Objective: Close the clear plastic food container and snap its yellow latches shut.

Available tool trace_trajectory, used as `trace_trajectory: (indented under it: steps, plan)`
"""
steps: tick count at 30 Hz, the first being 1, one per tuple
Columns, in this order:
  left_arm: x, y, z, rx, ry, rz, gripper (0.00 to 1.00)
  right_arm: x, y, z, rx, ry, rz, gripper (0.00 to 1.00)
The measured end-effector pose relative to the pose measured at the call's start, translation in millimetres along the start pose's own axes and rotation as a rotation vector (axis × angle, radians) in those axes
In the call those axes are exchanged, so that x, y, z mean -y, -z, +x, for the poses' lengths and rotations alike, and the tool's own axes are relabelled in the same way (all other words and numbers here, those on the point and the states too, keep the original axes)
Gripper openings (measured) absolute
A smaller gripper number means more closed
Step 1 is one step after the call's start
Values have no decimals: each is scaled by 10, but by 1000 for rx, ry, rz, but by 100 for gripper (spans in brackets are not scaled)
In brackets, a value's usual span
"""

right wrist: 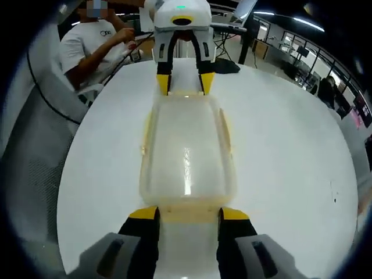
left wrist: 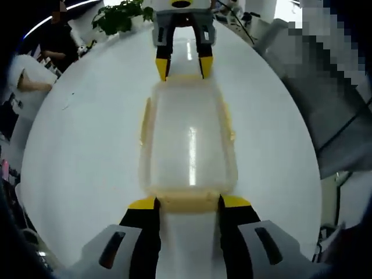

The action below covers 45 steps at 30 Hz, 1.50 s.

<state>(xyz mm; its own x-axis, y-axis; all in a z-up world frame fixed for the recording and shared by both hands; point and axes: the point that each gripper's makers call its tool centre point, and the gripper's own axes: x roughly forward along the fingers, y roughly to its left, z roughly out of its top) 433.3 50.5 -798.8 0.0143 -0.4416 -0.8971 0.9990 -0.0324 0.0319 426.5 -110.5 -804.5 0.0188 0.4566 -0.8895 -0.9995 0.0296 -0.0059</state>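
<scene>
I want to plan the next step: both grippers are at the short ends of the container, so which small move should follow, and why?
Probably press both end latches inward. The left gripper and right gripper each straddle a yellow latch at opposite short ends of the clear container, whose lid appears seated on the white table. Whether those latches are already snapped I cannot tell.

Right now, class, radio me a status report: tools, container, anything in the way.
Left tool and right tool open, straddling opposite end latches. Clear container lid on, flat on white table. Nothing blocking.
</scene>
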Motion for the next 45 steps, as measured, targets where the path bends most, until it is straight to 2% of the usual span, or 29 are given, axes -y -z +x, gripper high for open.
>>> trace_trajectory:
  steps: [6, 20, 23, 25, 37, 45]
  plan:
    - [-2, -7, 12, -20, 8, -4, 38, -12, -7, 13, -88, -15, -37, 38]
    - [0, -20, -2, 3, -1, -32, 37, -14, 5, -17, -64, -12, -33, 36]
    - [38, -31, -16, -15, -13, -26, 37, -45, -4, -31, -58, -7, -37, 36]
    - [119, -67, -66, -7, 12, -34, 37, -119, 0, -52, -58, -24, -43, 36]
    - [208, -282, -448, 10, 2, -37, 36, -212, -154, -403, -45, -26, -57, 36]
    - [230, -453, -681, -1, -8, -26, 36, -235, -263, -759, -9, -31, -49, 36]
